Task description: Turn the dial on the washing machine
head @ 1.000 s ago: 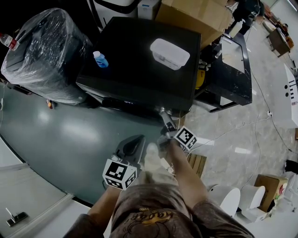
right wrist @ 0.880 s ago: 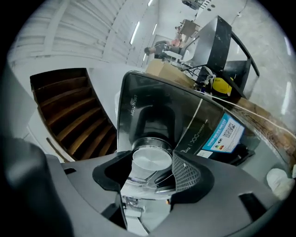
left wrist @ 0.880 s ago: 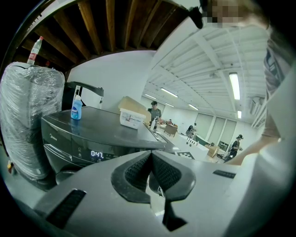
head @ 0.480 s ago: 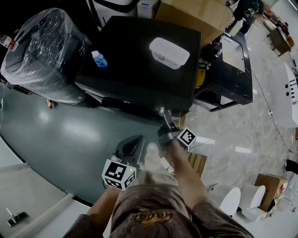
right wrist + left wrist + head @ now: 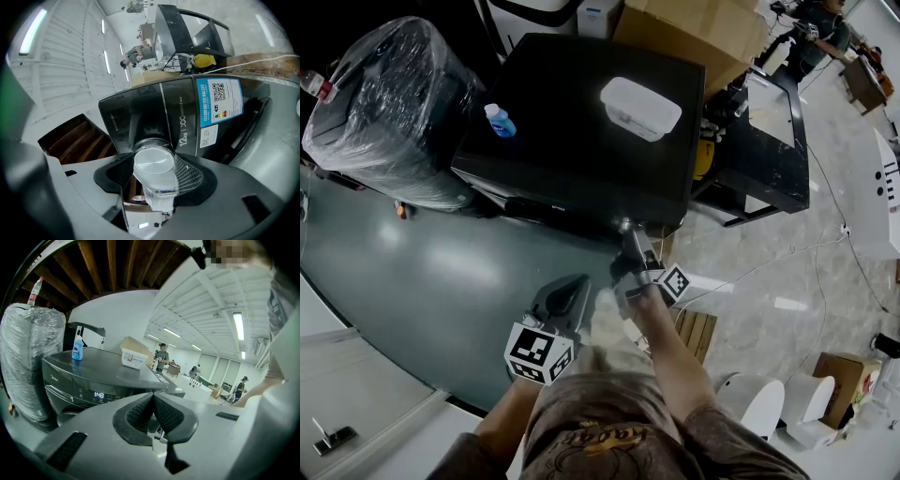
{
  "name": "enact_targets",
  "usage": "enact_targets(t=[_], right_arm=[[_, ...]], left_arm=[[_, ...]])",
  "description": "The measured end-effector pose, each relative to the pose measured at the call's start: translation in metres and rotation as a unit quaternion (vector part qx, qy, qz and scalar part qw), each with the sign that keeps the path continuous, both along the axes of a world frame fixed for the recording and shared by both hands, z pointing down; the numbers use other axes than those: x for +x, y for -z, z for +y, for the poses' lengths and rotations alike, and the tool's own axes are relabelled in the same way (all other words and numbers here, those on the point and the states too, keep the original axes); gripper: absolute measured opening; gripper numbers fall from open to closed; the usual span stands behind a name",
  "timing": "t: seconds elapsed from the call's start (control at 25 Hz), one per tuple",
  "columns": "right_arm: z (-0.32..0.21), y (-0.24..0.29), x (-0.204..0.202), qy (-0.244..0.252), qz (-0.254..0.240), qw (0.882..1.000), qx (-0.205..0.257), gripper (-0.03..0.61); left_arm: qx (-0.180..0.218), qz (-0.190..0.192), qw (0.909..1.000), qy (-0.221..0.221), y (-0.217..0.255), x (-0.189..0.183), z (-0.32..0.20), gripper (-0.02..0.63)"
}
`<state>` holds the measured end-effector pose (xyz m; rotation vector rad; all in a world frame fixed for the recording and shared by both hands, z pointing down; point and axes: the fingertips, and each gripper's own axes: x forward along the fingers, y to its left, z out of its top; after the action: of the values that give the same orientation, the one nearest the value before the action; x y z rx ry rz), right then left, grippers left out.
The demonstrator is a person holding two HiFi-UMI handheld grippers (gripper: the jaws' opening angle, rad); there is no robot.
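Right gripper [image 5: 155,177]: fingers [image 5: 190,176] clamped on the dial [image 5: 151,160], which sits squarely between them; dial axis runs straight ahead from the fingers into the washing machine [image 5: 140,117] front panel; a turn would likely be a roll about that axis. Left gripper [image 5: 152,411] farther from the machine; fingers pressed together on nothing. Head view hides the dial under the machine's top edge; only the right gripper view shows the grip.

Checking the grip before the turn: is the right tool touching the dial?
Touching. In the right gripper view the right tool has both jaws pressed against the sides of the dial, with no gap showing.
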<state>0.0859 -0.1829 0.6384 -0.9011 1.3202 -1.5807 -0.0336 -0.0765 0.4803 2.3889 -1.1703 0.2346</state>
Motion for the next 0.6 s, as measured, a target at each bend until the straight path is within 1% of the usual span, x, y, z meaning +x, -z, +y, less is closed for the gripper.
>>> enact_targets(t=[0.08,0.12,0.2,0.28,0.36,0.48,0.52,0.56,0.6], right_arm=[[0.0,0.002,0.0,-0.001,-0.002,1.0,0.003,0.264],[-0.001,0.003,0.0,0.002,0.008,1.0,0.005,0.264],[-0.001,0.004,0.002,0.012,0.047,0.999,0.006,0.264],[0.0,0.003,0.005,0.025,0.105,0.994,0.003,0.265],[0.0,0.005,0.007,0.044,0.169,0.985,0.002,0.27],[-0.002,0.017,0.001,0.075,0.232,0.97,0.019,0.275],[-0.002,0.02,0.0,0.085,0.255,0.963,0.023,0.275],[-0.001,0.022,-0.002,0.096,0.284,0.954,0.025,0.275],[0.0,0.022,-0.003,0.11,0.318,0.941,0.022,0.275]], left_arm=[[0.0,-0.001,1.0,0.0,0.0,0.001,0.0,0.0],[-0.001,-0.001,1.0,-0.001,0.001,0.001,0.001,0.0],[-0.001,-0.001,1.0,0.0,0.001,0.001,0.001,0.0],[-0.001,-0.002,1.0,0.0,0.001,0.0,0.001,0.0],[0.0,-0.001,1.0,-0.001,0.001,0.0,0.001,0.0],[0.003,0.001,1.0,-0.002,0.003,0.001,0.001,0.0],[0.004,0.002,1.0,-0.003,0.004,0.002,0.002,0.0],[0.005,0.003,1.0,-0.003,0.005,0.002,0.002,0.0],[0.005,0.003,1.0,-0.004,0.006,0.003,0.002,0.0]])
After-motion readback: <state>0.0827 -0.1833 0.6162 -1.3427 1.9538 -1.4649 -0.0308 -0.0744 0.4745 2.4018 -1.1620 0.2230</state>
